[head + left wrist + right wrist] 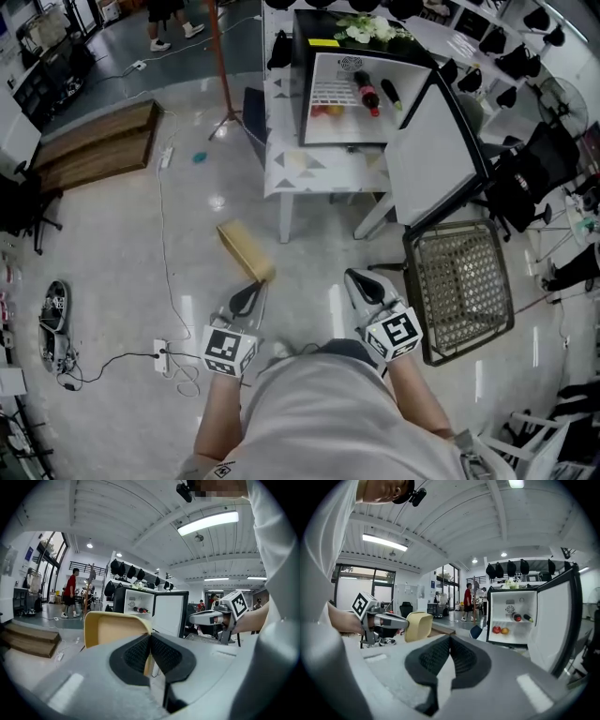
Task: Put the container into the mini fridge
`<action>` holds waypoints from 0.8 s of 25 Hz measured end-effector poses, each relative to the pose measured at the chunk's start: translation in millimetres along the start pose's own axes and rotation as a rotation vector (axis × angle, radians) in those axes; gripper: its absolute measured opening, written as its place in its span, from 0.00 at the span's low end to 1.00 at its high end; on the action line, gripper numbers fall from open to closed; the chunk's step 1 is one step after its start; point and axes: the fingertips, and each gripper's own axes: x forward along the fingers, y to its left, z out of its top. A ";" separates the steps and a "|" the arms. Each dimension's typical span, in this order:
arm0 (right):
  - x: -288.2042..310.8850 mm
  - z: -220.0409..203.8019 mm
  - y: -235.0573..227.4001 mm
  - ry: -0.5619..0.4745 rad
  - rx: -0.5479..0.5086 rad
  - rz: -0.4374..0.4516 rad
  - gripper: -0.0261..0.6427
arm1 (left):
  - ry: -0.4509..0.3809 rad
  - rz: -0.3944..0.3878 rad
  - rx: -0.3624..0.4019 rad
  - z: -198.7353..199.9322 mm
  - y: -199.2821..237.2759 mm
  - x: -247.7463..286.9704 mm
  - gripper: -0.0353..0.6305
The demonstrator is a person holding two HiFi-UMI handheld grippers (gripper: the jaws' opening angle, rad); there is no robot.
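Note:
A tan open-topped container hangs over the floor, with my left gripper shut on its rim. In the left gripper view the container fills the space just past the pressed pads of the left gripper. My right gripper is beside it, shut and empty; its pads meet with nothing between them. The mini fridge stands ahead on a white table, its door swung open to the right. Inside the fridge are bottles and two pieces of fruit.
A black wire-mesh chair stands at the right, close to the fridge door. On the left lie a wooden platform, a power strip with cables and a shoe. A stand pole rises behind.

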 end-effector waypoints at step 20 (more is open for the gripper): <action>118.8 -7.2 -110.0 0.047 -0.009 0.068 0.04 | 0.096 0.039 -0.026 -1.9 67.4 128.9 0.07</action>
